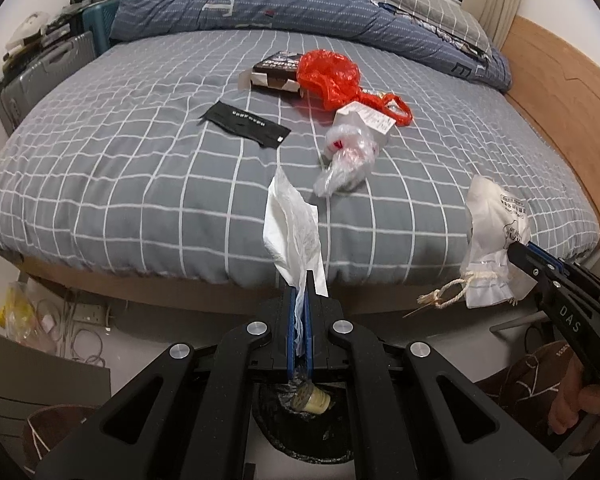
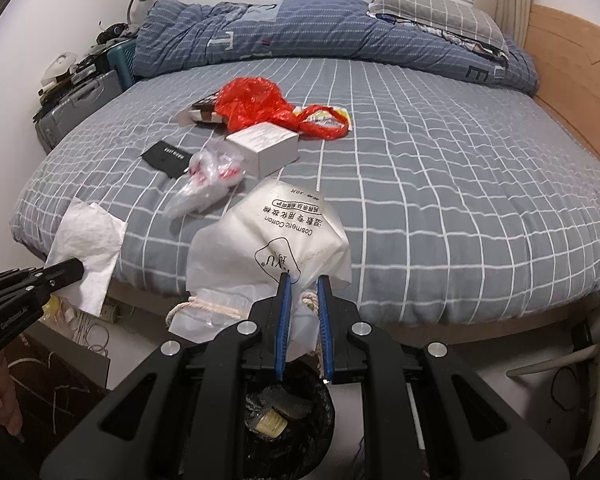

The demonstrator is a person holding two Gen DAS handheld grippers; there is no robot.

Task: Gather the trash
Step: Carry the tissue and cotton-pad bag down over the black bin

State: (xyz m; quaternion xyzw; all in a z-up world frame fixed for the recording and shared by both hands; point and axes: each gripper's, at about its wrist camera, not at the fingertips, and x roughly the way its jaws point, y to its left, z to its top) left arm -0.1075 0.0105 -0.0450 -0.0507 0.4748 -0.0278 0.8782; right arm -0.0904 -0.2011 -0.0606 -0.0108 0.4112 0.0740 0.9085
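Observation:
My left gripper [image 1: 302,280] is shut on a white tissue [image 1: 294,224], held in the air off the bed's near edge, above a black-lined bin [image 1: 300,412]. It also shows in the right wrist view [image 2: 85,240]. My right gripper [image 2: 305,284] is shut on a white cosmetic cotton bag [image 2: 276,240] with a rope drawstring, held above the same bin [image 2: 284,420]. The bag also shows in the left wrist view [image 1: 496,240]. On the bed lie a red plastic bag [image 1: 332,76], a clear plastic bag [image 1: 348,160], a white box [image 2: 266,148], a black packet [image 1: 244,123] and a dark carton [image 1: 278,68].
The grey checked bed [image 1: 140,184] fills both views, with a blue duvet [image 1: 236,0] and a pillow [image 1: 424,4] at the back. A wooden bed frame [image 1: 560,92] runs on the right. A grey suitcase [image 1: 36,76] stands at the left. Cables and a power strip [image 1: 88,312] lie on the floor.

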